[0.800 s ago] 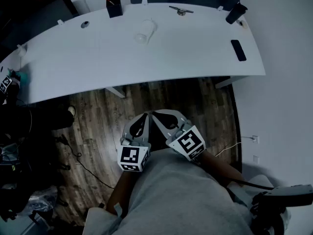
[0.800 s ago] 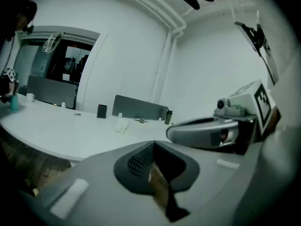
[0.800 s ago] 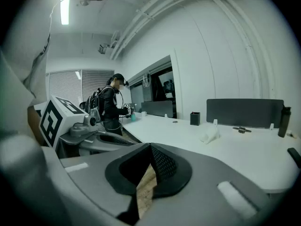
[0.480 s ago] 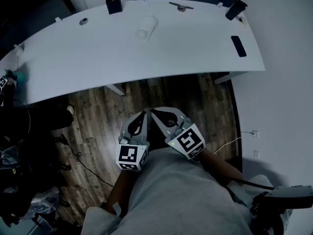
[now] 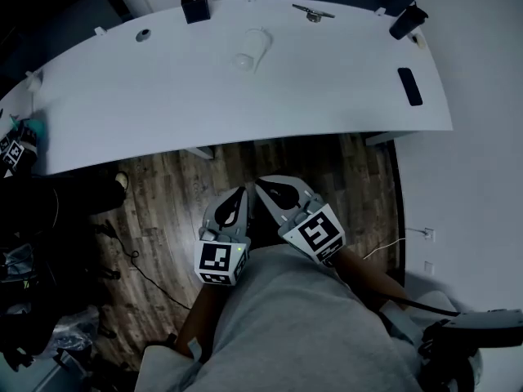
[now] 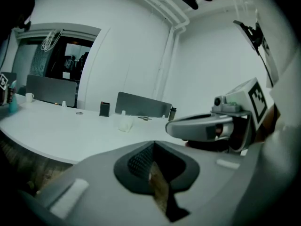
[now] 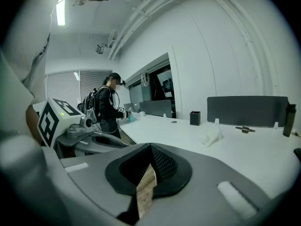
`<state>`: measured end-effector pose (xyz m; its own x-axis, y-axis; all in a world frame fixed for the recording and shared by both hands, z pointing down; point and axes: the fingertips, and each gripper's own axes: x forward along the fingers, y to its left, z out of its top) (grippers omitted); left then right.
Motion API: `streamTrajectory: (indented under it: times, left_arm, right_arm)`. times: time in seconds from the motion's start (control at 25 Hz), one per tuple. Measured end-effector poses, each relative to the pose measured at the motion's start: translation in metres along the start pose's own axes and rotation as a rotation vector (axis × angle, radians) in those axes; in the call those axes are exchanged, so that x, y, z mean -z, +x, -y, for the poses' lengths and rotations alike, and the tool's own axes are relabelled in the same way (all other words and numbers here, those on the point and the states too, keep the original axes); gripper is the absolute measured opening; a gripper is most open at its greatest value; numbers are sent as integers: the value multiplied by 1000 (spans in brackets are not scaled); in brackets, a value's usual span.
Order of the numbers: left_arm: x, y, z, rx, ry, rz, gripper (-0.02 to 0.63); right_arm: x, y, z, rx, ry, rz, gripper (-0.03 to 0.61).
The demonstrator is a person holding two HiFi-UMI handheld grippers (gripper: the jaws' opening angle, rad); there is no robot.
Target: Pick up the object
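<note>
A pale, translucent cup-like object (image 5: 249, 51) lies on its side on the white curved table (image 5: 270, 96), toward the far middle; it also shows small in the left gripper view (image 6: 124, 123) and the right gripper view (image 7: 210, 136). Both grippers hang side by side over the wooden floor, close to the person's lap and well short of the table. The left gripper (image 5: 239, 194) is shut and empty, its jaws meeting (image 6: 153, 149). Beside it the right gripper (image 5: 263, 185) is shut on nothing too, jaws closed together (image 7: 150, 149).
On the table stand a black box (image 5: 194, 4), a metal piece (image 5: 314, 13), a dark bottle (image 5: 408, 20) and a flat black phone (image 5: 409, 86). A person with a backpack (image 7: 104, 105) stands by the table's left end. Cables and bags (image 5: 33, 300) lie on the floor at left.
The head view has shifted a little, so the table sits slightly lower and to the right. Both grippers stay shut and close together in front of the lap.
</note>
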<state>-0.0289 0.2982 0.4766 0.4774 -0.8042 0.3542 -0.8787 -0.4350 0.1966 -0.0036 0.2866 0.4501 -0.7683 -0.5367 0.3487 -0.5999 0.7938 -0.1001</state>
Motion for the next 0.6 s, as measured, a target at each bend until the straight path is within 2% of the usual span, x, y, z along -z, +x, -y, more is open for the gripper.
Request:
streamTrajectory:
  times: [0.16, 0.36, 0.6]
  left_arm:
    - [-15, 20, -21, -42, 15, -10, 3]
    - [-33, 60, -28, -53, 23, -38, 3]
    - [-41, 99, -33, -69, -15, -89, 3]
  right_arm:
    - [-17, 20, 23, -37, -4, 30, 2]
    - [-28, 29, 69, -50, 21, 52, 2]
    - [-25, 28, 123, -36, 86, 68, 2]
